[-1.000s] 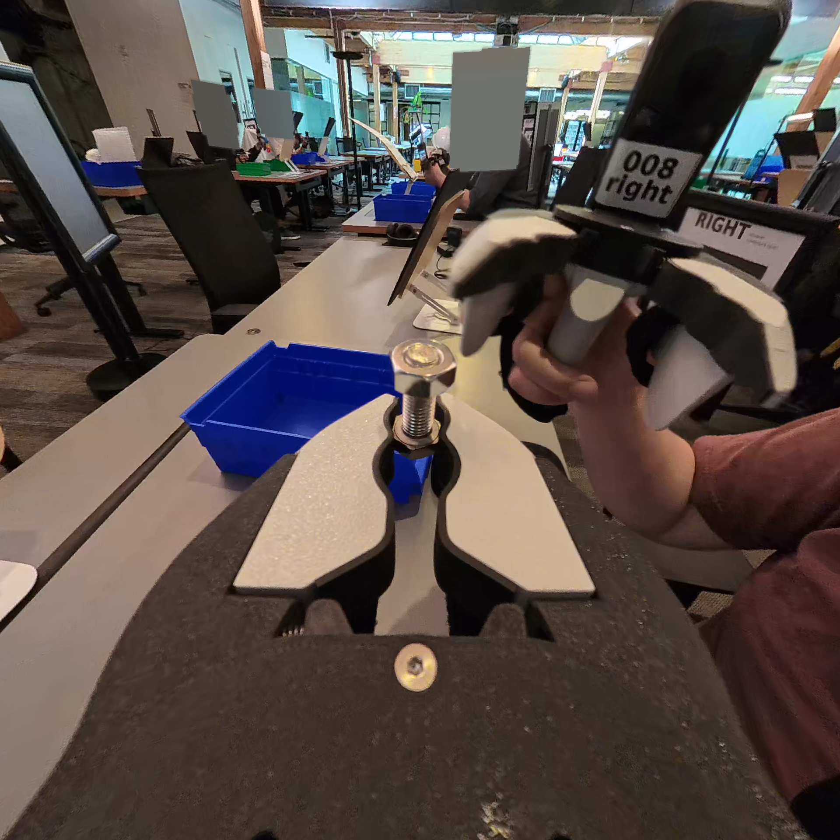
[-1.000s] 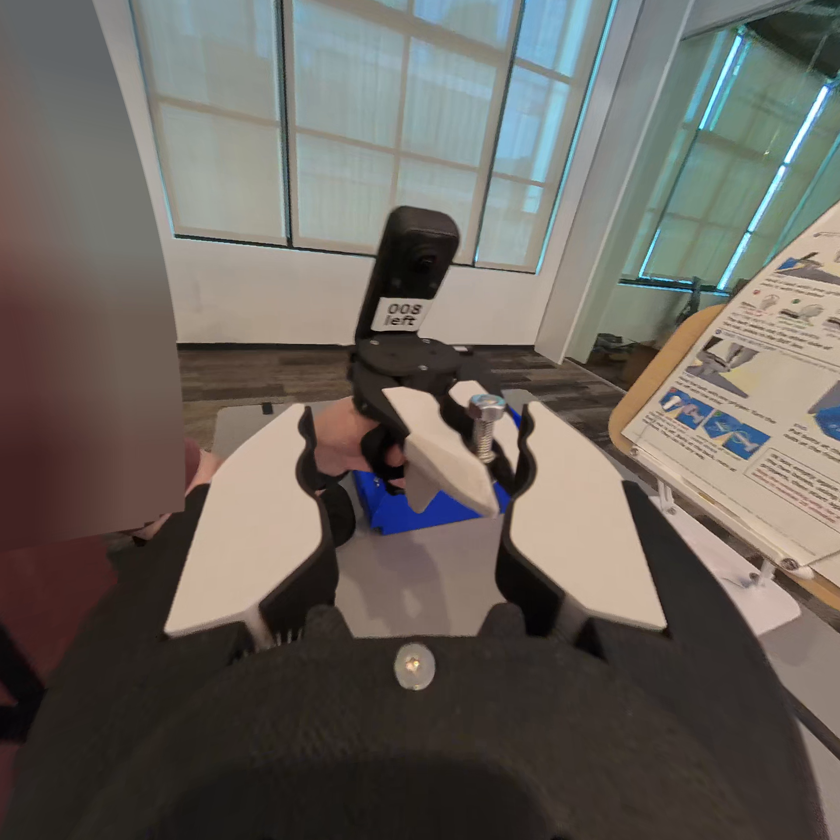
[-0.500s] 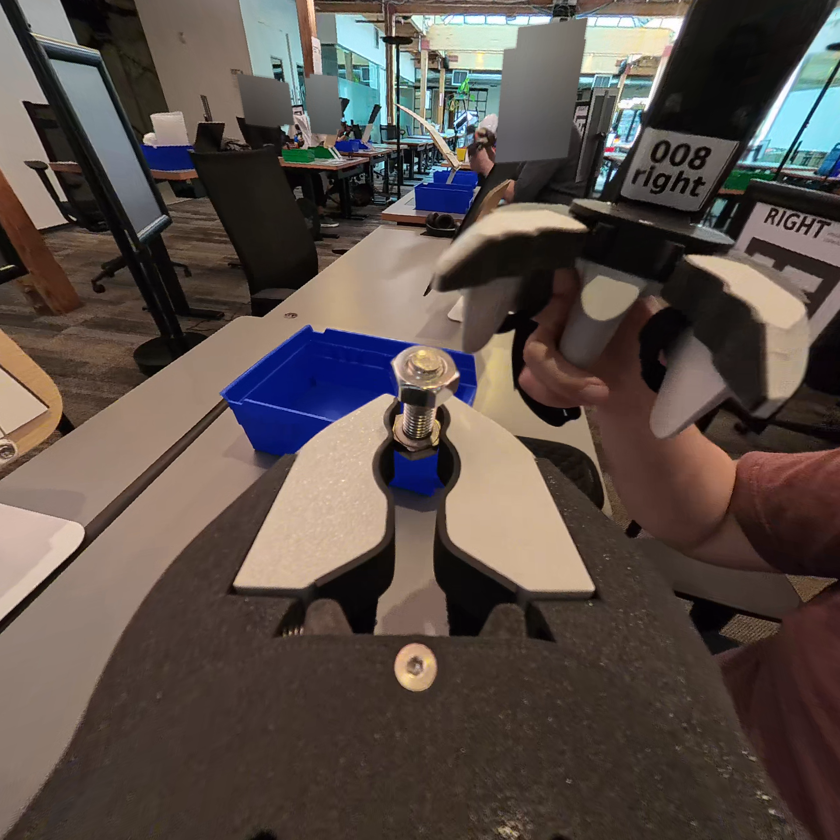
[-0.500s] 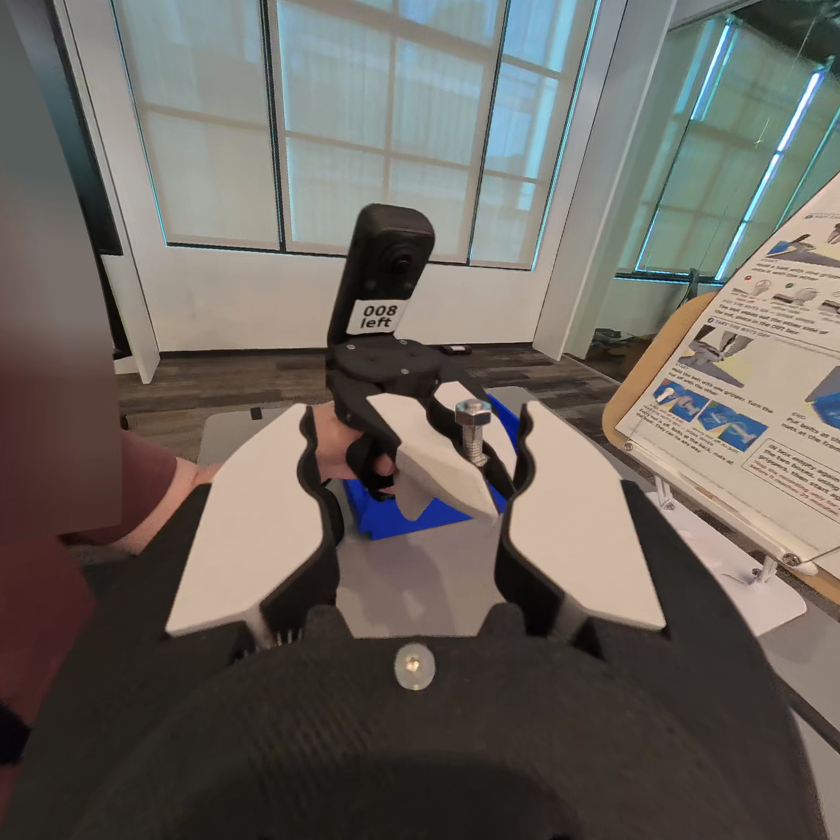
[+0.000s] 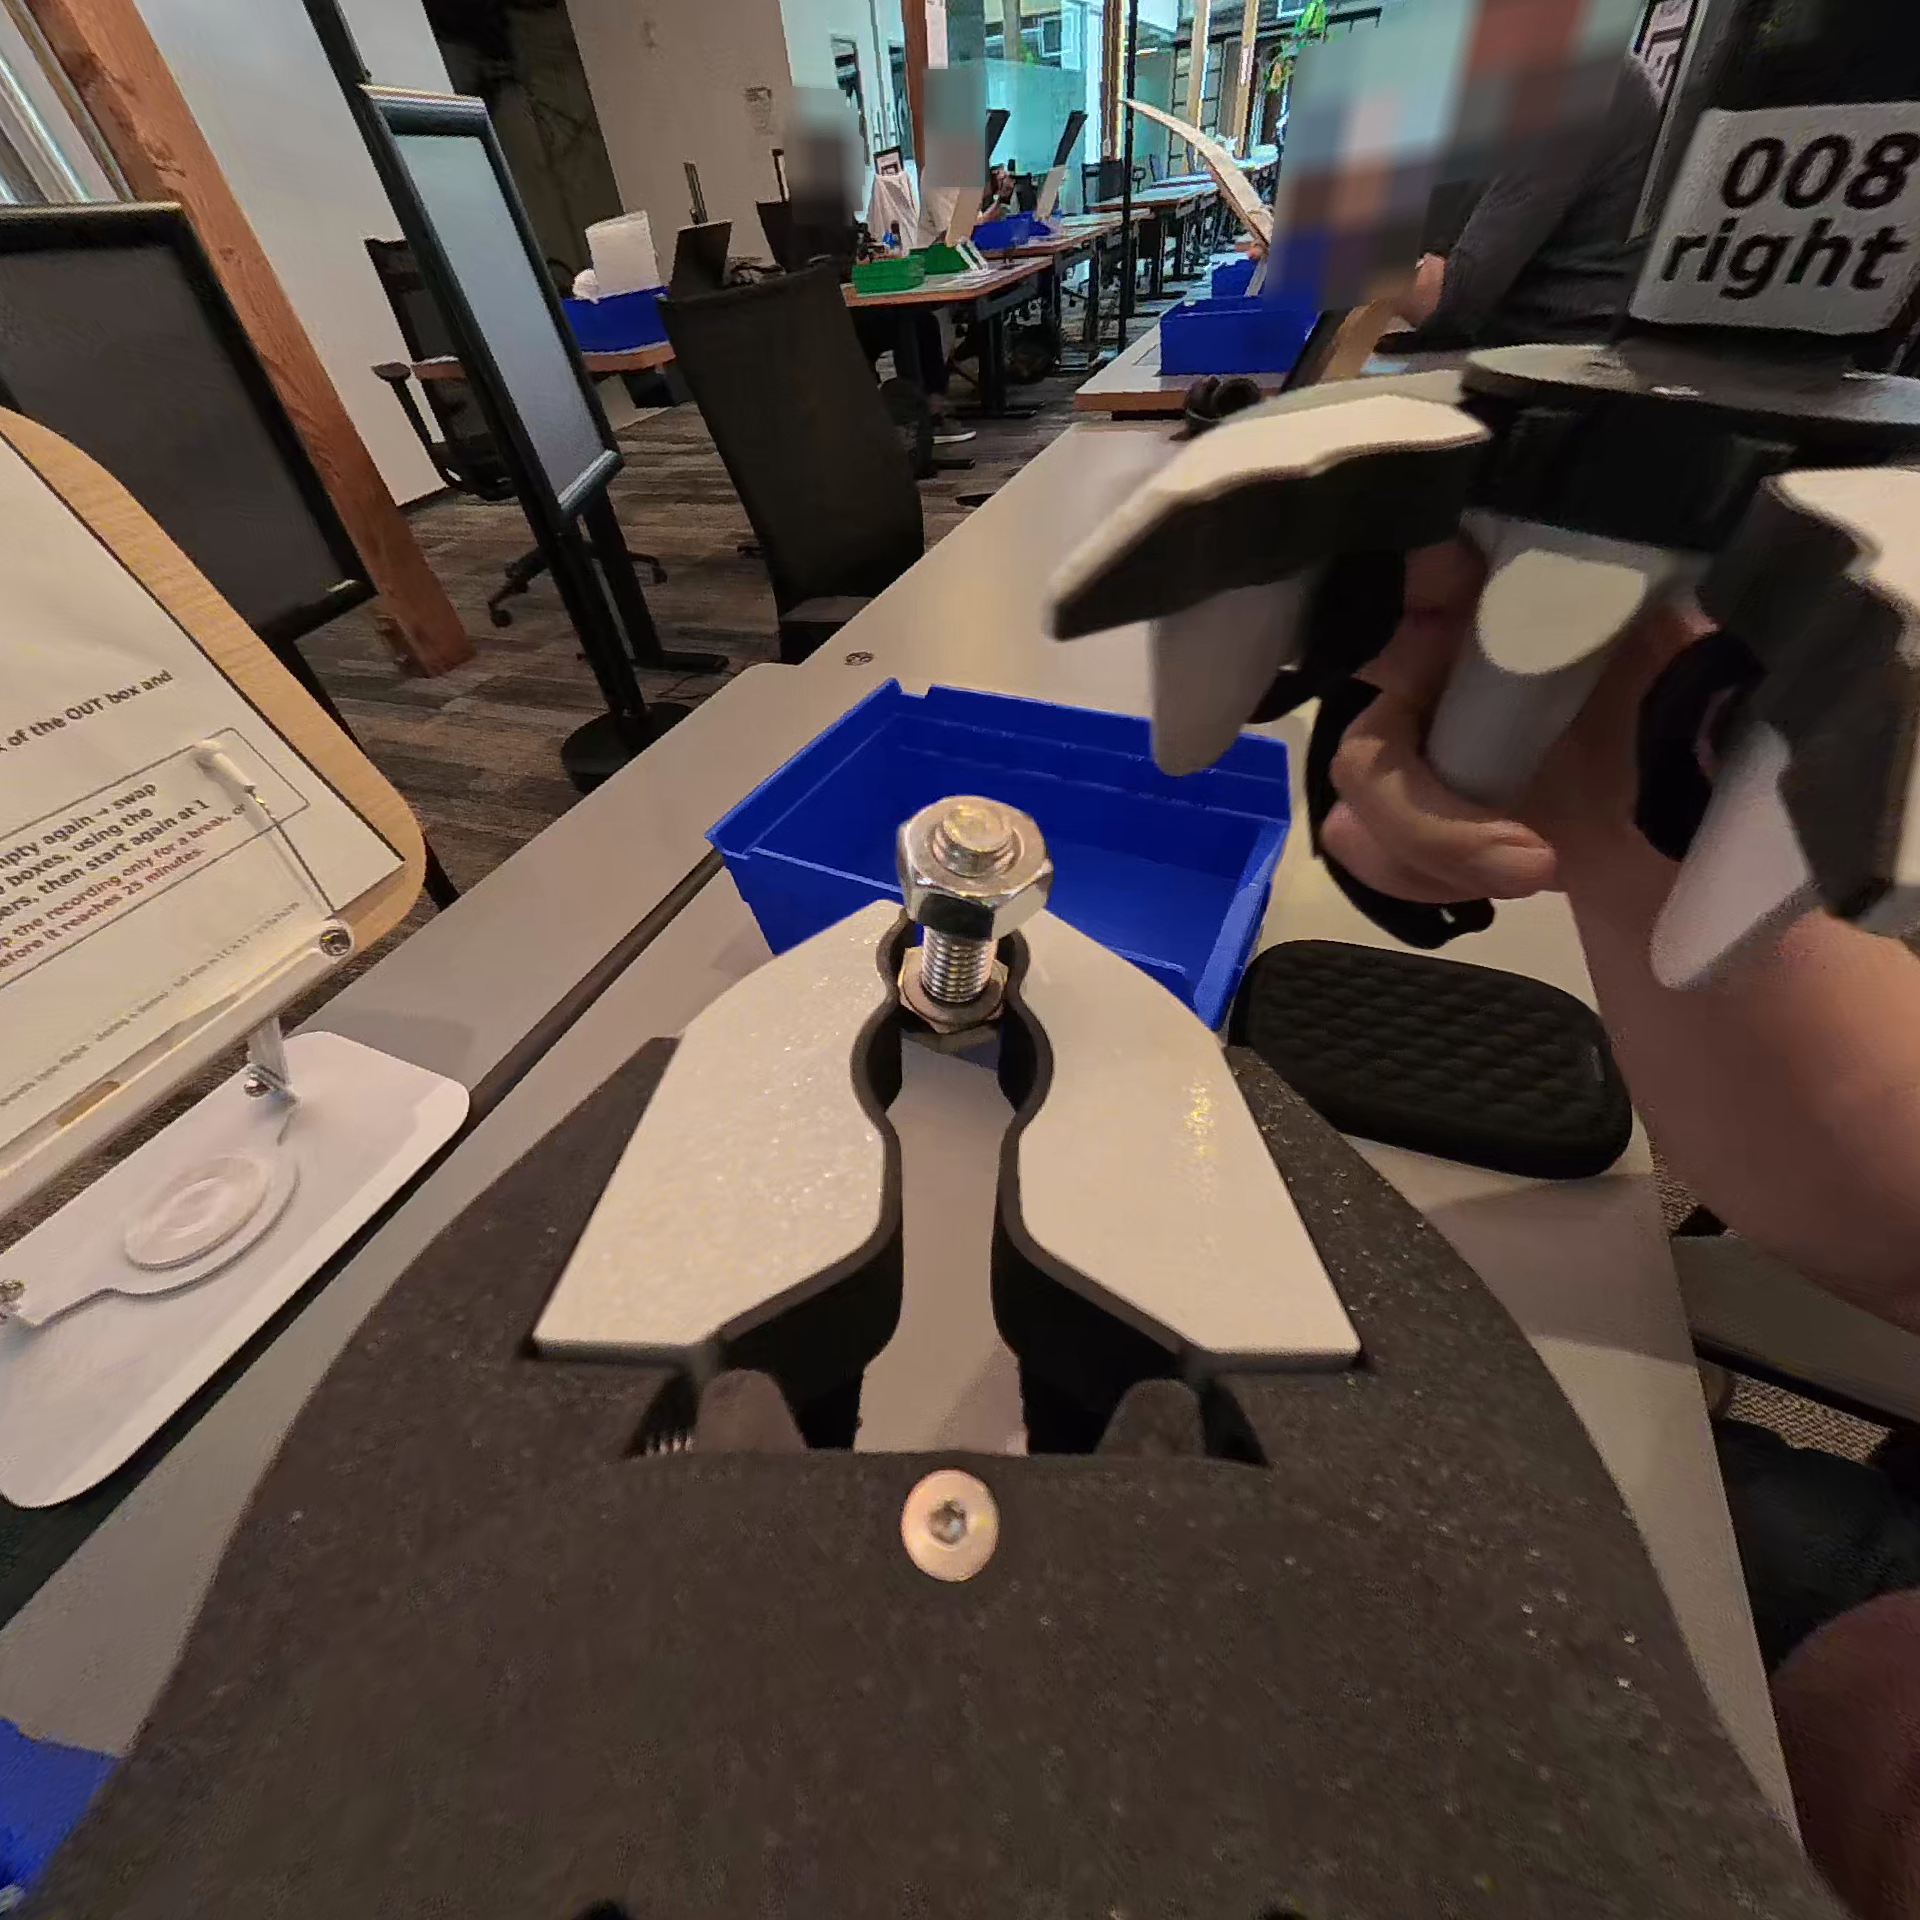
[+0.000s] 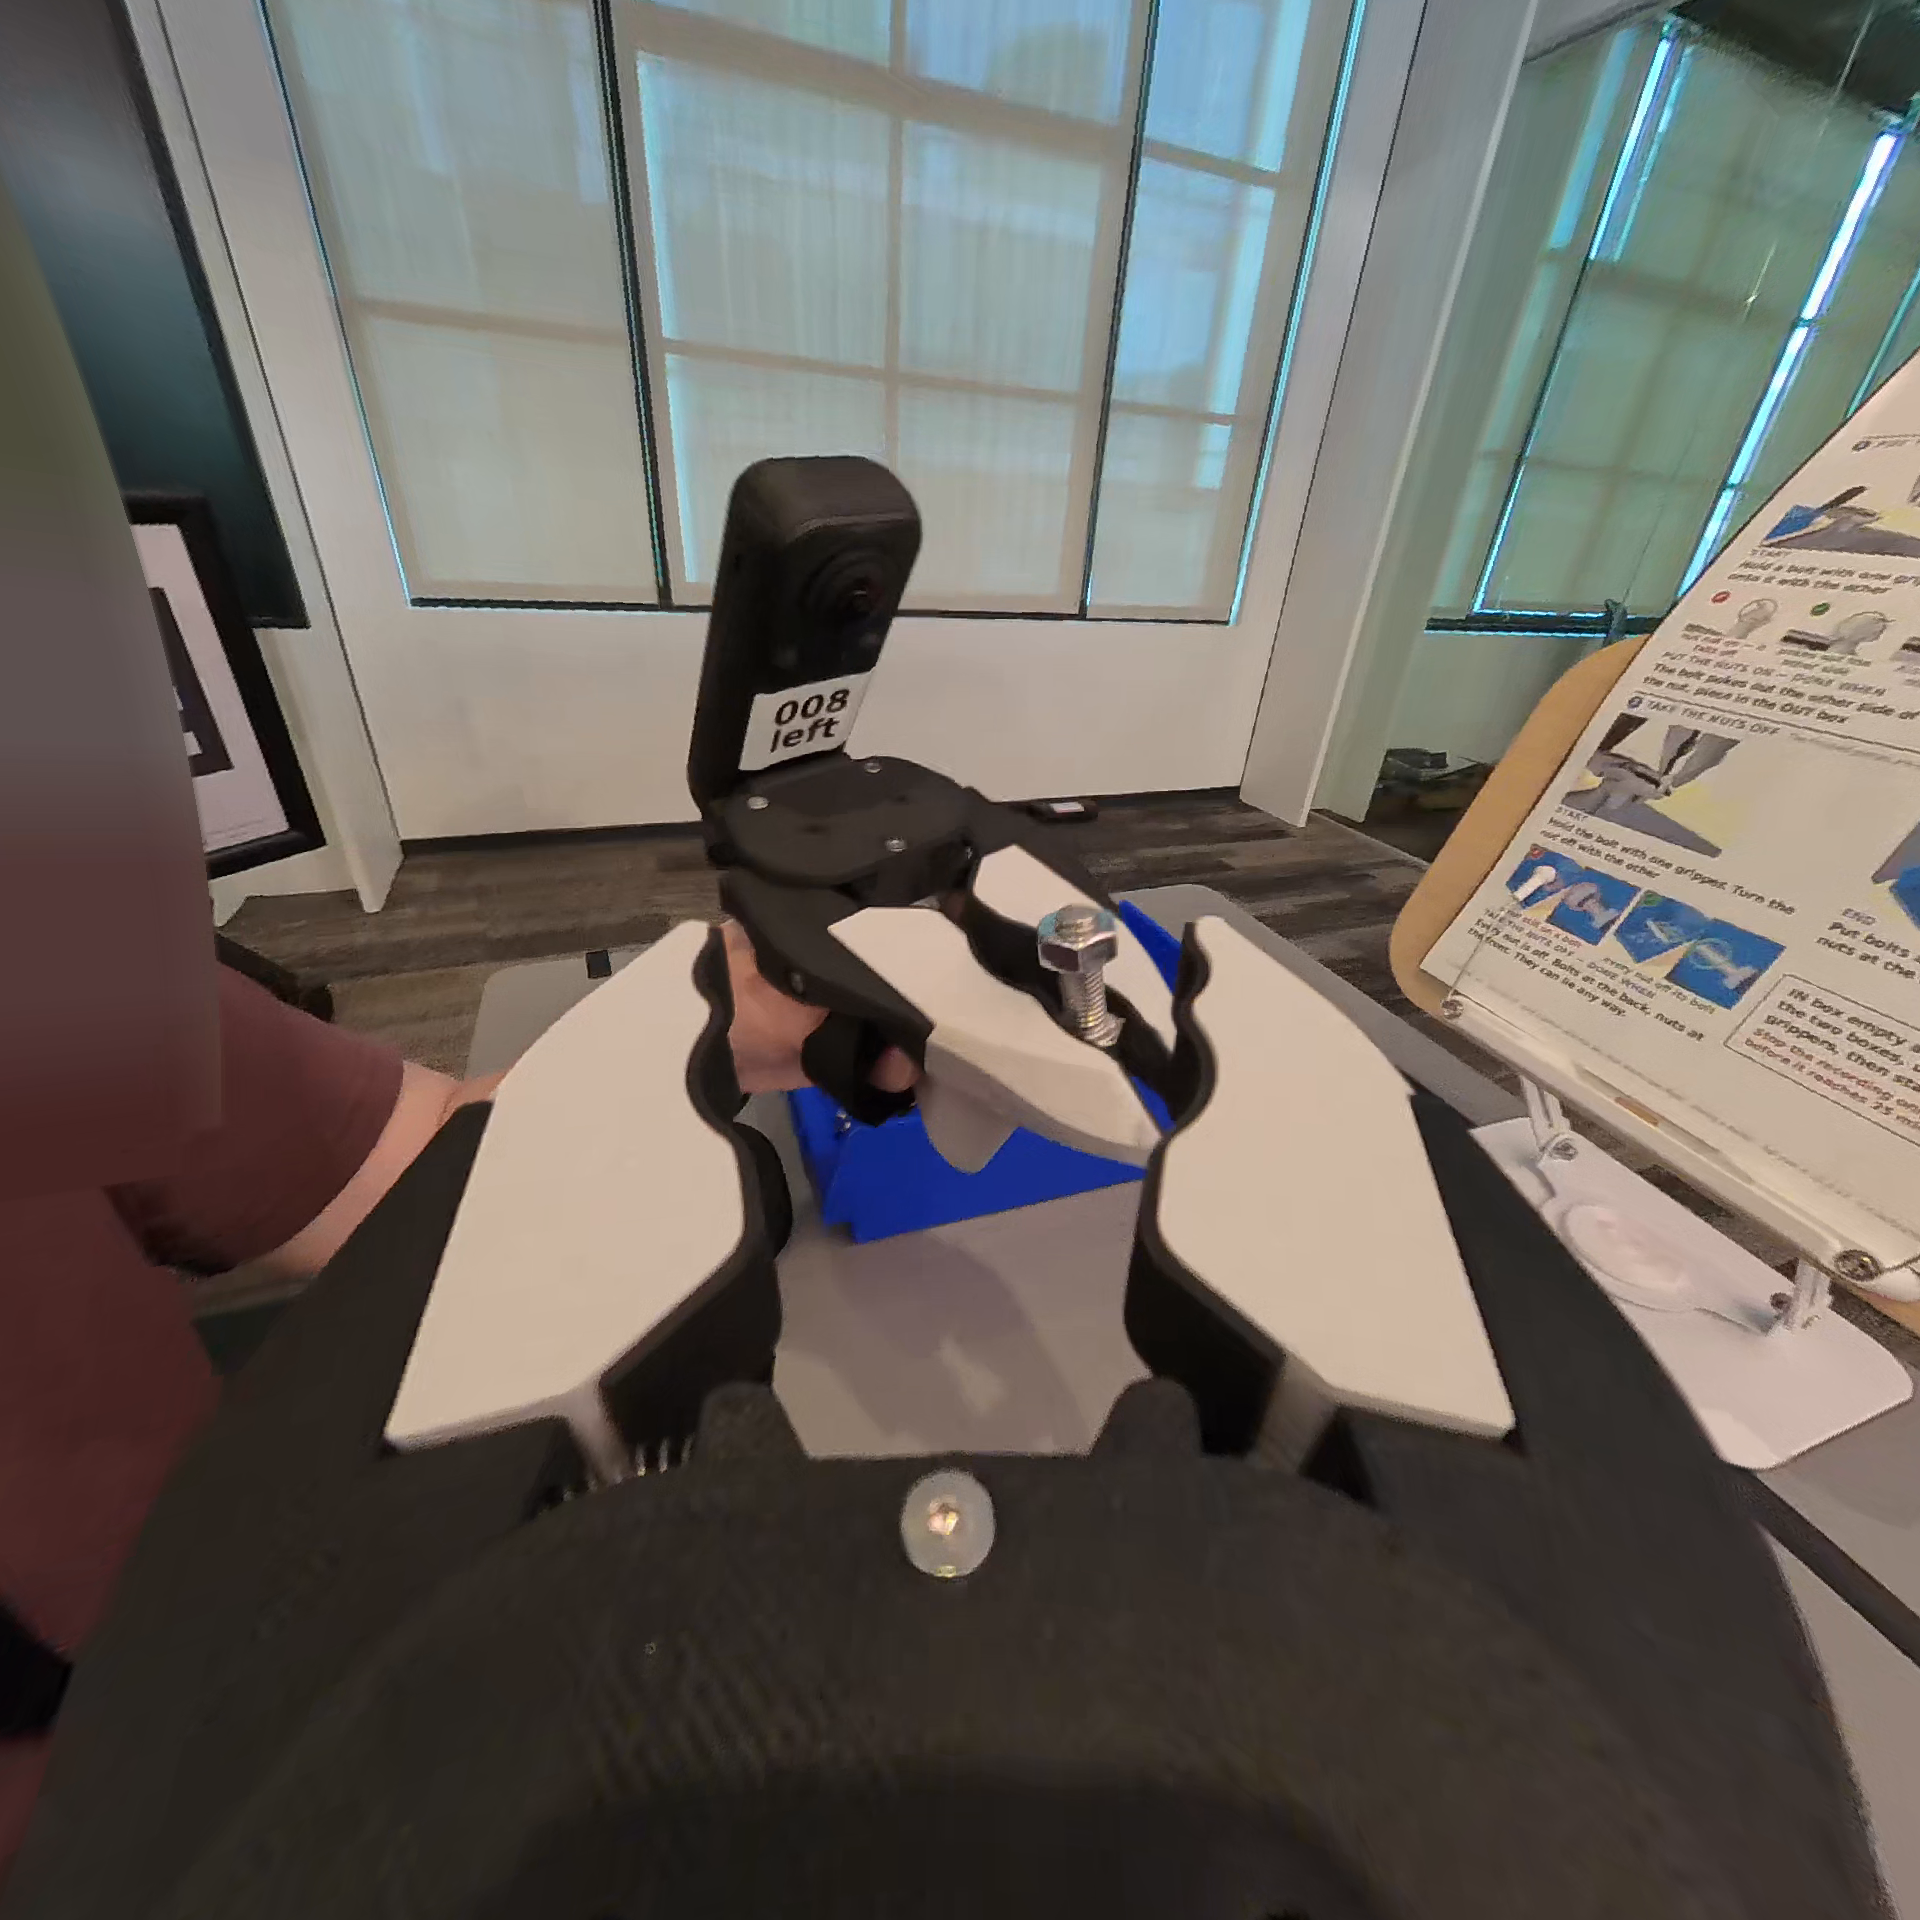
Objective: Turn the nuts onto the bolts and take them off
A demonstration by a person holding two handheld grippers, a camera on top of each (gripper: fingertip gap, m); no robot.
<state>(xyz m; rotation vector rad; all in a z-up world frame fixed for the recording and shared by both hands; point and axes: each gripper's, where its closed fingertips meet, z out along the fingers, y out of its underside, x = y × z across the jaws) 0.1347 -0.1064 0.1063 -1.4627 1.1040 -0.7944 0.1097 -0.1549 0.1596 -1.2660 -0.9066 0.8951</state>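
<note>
The left gripper (image 5: 951, 1013) is clamped on the lower end of the bolt (image 5: 954, 961), in the rounded notch near the fingertips. What the pads bear on there looks like the bolt's hex head, though it is partly hidden. The bolt stands upright, threaded shank up. The nut (image 5: 975, 871) sits at the top of the shank, with the bolt's end showing through it; bare thread separates it from the pads.

The right gripper (image 6: 940, 1049) holds nothing; its fingers (image 6: 613, 1174) are spread wide. It hovers above and to the right of the bolt, apart from it, tips angled down.

Handling, as judged:
- Bolt and nut are plated steel: rigid, dense for their size, not fragile.
- Smooth plating makes the nut slippery. Grip it across two opposite flats, not across corners.
- The nut should spin on the thread with little force if held square to the shank. A tilted grip may bind it.
- The left grip is low on the bolt, so side load at the nut may lever the bolt in the notch. Apply torque about the bolt's axis only.
- A freed nut will roll if dropped.

Behind the bolt a blue bin (image 5: 1081, 831) rests on the table (image 5: 582, 904). To the bolt's right lies a black pad (image 5: 1423, 1049); to its left stands an instruction board (image 5: 156, 790).
</note>
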